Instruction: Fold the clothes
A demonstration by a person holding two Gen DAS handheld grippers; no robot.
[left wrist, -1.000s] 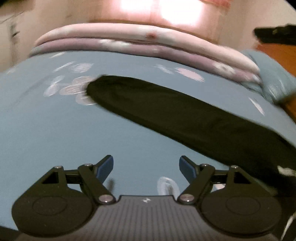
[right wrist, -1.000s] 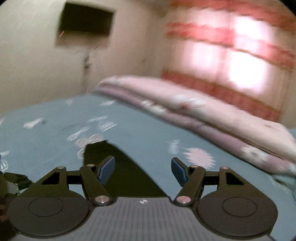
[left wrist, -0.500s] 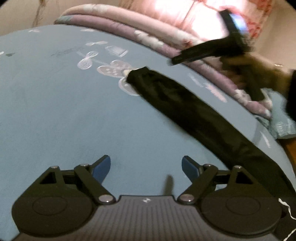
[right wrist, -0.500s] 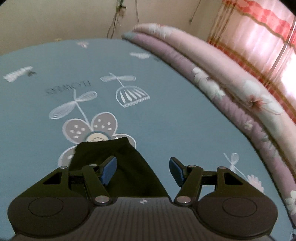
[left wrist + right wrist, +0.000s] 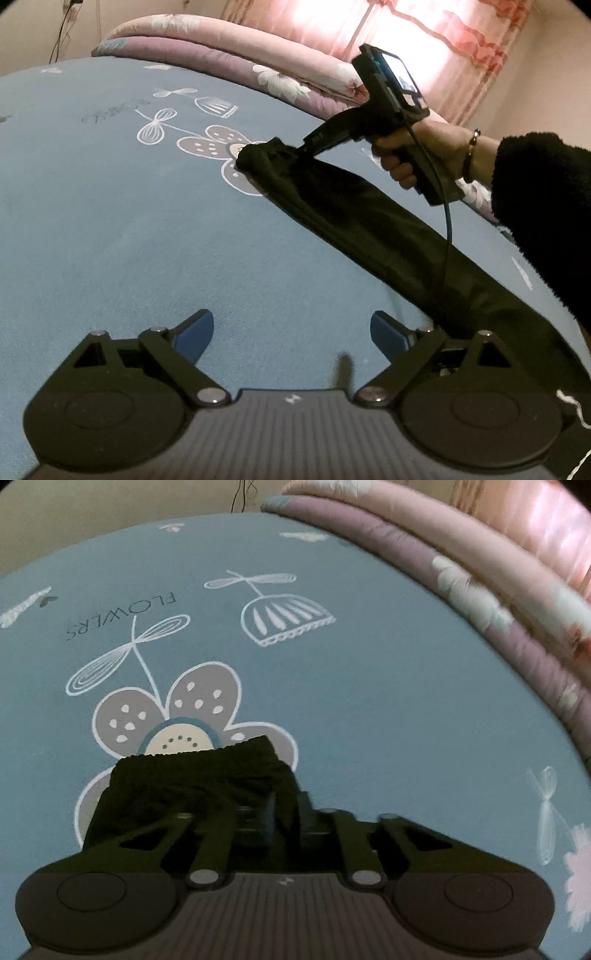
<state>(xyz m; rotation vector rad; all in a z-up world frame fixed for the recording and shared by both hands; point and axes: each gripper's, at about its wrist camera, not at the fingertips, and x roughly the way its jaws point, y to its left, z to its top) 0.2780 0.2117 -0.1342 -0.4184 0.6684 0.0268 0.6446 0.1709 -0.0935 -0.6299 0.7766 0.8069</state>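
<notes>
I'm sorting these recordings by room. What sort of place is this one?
Most likely a bedroom. A black garment lies on a bed with a blue flower-print sheet, a folded pink and purple quilt sits along its far edge, and a pink curtain hangs over a bright window.

a matt black cloth garment [image 5: 369, 221], soft and faintly creased, lies on a bed sheet [image 5: 110, 221] of fine-woven blue cotton-like cloth with flat printed flowers. folded quilts [image 5: 229, 55] along the bed's far edge look soft, padded and smooth. the left claw [image 5: 291, 332] is matt black plastic with small shiny metal pins and blue rubbery pads [image 5: 195, 328]. the sleeve [image 5: 543, 206] looks fuzzy, like fleece.
</notes>
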